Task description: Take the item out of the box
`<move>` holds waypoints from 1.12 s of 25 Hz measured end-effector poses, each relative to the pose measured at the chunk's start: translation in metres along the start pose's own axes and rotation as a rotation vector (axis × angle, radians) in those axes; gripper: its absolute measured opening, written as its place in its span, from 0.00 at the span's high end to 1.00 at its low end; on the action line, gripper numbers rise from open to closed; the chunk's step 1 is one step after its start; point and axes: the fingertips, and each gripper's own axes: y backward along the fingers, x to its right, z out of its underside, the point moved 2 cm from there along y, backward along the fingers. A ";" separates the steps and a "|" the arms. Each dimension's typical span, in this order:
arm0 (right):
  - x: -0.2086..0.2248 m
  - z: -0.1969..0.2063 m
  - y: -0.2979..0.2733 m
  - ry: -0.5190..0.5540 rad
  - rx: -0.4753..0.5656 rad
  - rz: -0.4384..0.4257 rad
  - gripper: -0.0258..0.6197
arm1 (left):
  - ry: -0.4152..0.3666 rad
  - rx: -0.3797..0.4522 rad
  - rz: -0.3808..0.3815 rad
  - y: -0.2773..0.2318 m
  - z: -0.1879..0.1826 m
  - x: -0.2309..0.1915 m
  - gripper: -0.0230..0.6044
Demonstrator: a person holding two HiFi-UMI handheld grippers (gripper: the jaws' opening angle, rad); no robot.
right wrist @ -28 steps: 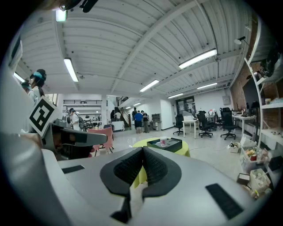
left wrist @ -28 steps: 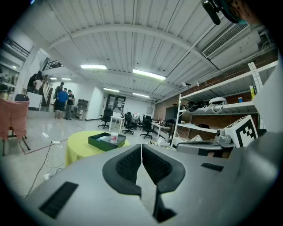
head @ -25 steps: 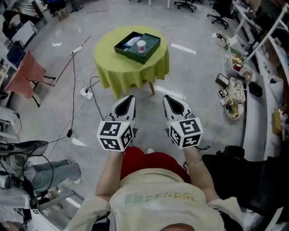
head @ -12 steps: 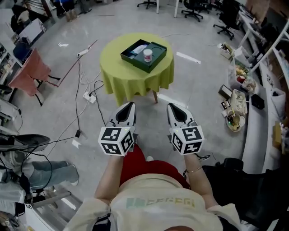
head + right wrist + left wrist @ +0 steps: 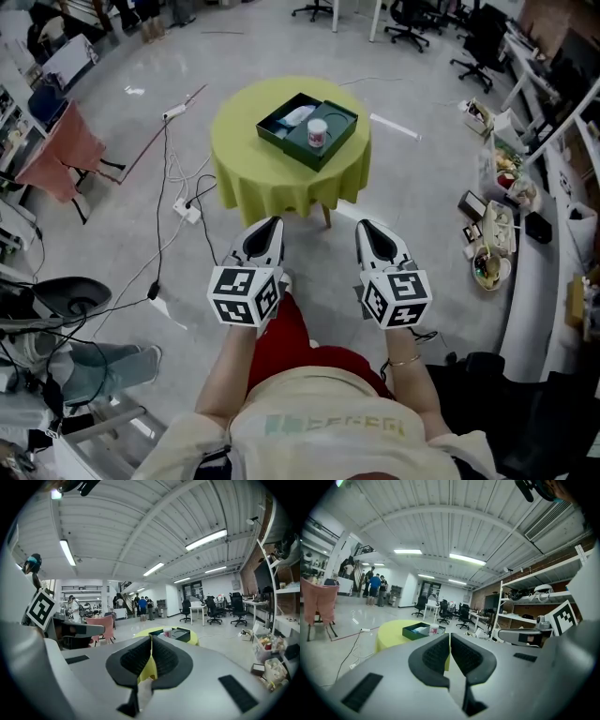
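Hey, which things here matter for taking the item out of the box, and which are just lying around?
For the job: box, jar inside it, table, left tongs and right tongs, both shut.
Lying about: power strip, pink chair, office chairs.

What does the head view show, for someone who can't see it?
A person holds a grey left gripper and right gripper, both shut and empty, toward a round table with a yellow-green cloth. On it lies an open dark green box with a small white jar inside.
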 end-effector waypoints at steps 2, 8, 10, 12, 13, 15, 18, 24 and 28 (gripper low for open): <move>0.004 -0.002 -0.018 0.001 -0.008 0.001 0.90 | 0.007 -0.001 -0.002 -0.015 -0.003 -0.013 0.92; 0.016 -0.008 -0.077 0.000 -0.034 0.001 0.90 | 0.021 -0.008 -0.002 -0.059 -0.015 -0.051 0.92; 0.018 -0.011 -0.096 0.001 -0.039 -0.005 0.90 | 0.023 -0.006 -0.006 -0.072 -0.020 -0.064 0.92; 0.020 -0.015 -0.112 -0.001 -0.042 -0.009 0.90 | 0.029 -0.005 -0.012 -0.084 -0.024 -0.077 0.92; 0.021 -0.017 -0.119 -0.003 -0.043 -0.010 0.90 | 0.033 -0.005 -0.013 -0.090 -0.027 -0.082 0.92; 0.022 -0.022 -0.133 -0.007 -0.045 -0.014 0.90 | 0.036 -0.008 -0.015 -0.101 -0.032 -0.093 0.92; 0.025 -0.032 -0.153 -0.007 -0.040 -0.011 0.90 | 0.035 -0.010 -0.013 -0.119 -0.040 -0.109 0.92; 0.031 -0.042 -0.186 -0.004 -0.038 0.008 0.90 | 0.026 -0.021 0.004 -0.148 -0.050 -0.130 0.92; 0.032 -0.050 -0.217 -0.005 -0.036 0.021 0.90 | 0.022 -0.037 0.012 -0.169 -0.056 -0.154 0.92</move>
